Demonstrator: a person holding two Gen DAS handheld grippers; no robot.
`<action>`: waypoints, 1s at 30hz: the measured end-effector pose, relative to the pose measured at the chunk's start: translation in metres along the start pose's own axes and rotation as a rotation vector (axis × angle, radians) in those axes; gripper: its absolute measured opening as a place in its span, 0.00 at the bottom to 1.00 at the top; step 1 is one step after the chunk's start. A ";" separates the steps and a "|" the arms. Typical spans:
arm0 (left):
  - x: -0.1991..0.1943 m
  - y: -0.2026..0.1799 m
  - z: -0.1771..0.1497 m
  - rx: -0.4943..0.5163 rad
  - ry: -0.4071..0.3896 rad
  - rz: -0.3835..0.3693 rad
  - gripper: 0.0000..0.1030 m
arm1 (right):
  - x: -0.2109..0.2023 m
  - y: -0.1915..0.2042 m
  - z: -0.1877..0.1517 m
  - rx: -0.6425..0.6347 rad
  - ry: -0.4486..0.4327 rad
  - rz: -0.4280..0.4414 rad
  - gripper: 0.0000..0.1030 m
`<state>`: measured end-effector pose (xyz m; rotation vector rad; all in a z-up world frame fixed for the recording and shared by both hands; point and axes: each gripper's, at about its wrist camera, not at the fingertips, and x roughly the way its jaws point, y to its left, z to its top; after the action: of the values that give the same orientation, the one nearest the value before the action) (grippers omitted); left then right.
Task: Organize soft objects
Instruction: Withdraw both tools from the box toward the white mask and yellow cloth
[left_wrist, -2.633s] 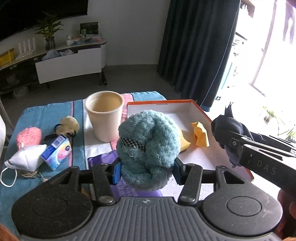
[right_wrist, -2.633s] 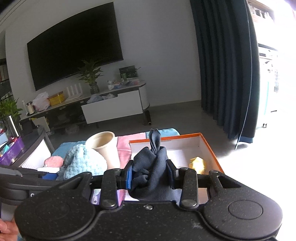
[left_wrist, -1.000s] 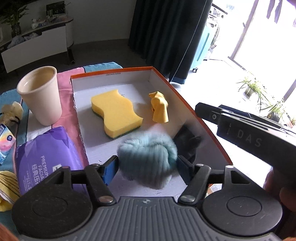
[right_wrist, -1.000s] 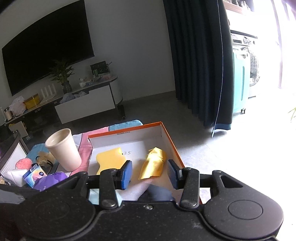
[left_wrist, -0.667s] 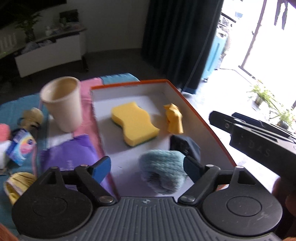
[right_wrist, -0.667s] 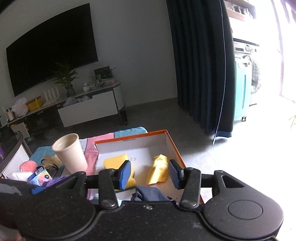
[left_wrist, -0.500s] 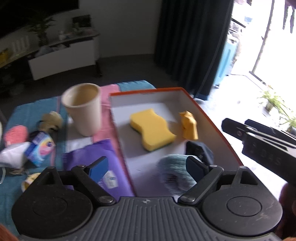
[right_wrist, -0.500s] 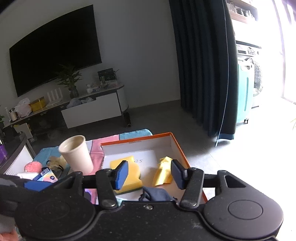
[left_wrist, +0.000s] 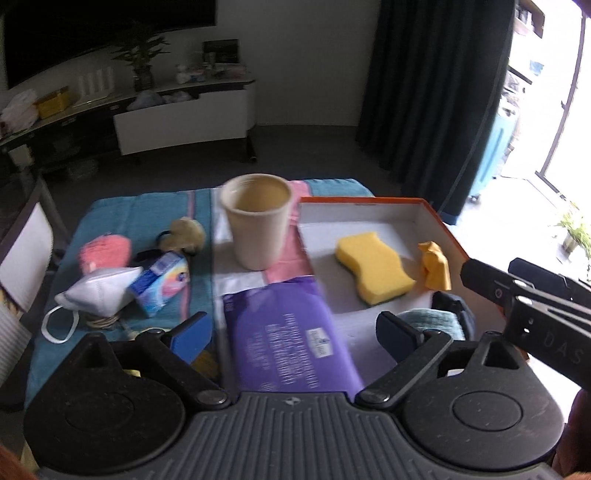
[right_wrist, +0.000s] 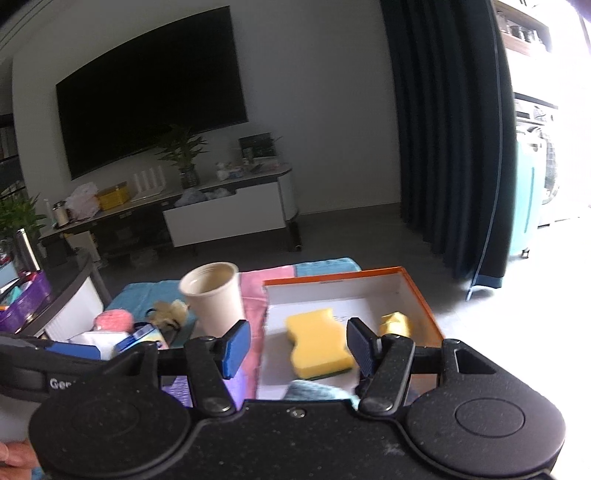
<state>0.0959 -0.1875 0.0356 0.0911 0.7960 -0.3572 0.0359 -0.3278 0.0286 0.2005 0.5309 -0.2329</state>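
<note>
A light blue fluffy ball (left_wrist: 432, 320) lies in the near corner of the orange-rimmed white box (left_wrist: 362, 201), touching a dark navy cloth (left_wrist: 455, 306). Further back in the box are a yellow sponge (left_wrist: 373, 267) and a yellow cloth (left_wrist: 436, 266). My left gripper (left_wrist: 295, 331) hangs over a purple wipes pack (left_wrist: 288, 332), its jaws opening with nothing between them. My right gripper (right_wrist: 300, 347) hovers above the box's near end, jaws opening too and empty. Below it the blue ball (right_wrist: 314, 391) peeks out. The sponge (right_wrist: 317, 339) lies beyond.
A beige cup (left_wrist: 256, 221) stands left of the box. On the teal cloth further left lie a pink fluffy ball (left_wrist: 105, 251), a white face mask (left_wrist: 99, 291), a small tissue pack (left_wrist: 160, 280) and a beige scrunchie (left_wrist: 186, 232).
Both grippers carried the blue ball and the navy cloth into the box, let go and opened wide. They have since drawn back and up; the left view has swung left over the purple pack.
</note>
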 end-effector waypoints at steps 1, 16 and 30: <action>-0.002 0.005 -0.001 -0.009 -0.003 0.007 0.96 | 0.001 0.004 -0.001 0.000 0.004 0.010 0.69; -0.027 0.067 -0.013 -0.103 -0.032 0.093 0.95 | 0.009 0.069 -0.003 -0.098 0.032 0.132 0.69; -0.041 0.115 -0.027 -0.168 -0.034 0.151 0.95 | 0.017 0.115 -0.009 -0.147 0.062 0.203 0.69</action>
<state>0.0912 -0.0631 0.0400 -0.0117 0.7778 -0.1480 0.0770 -0.2190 0.0273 0.1177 0.5825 0.0097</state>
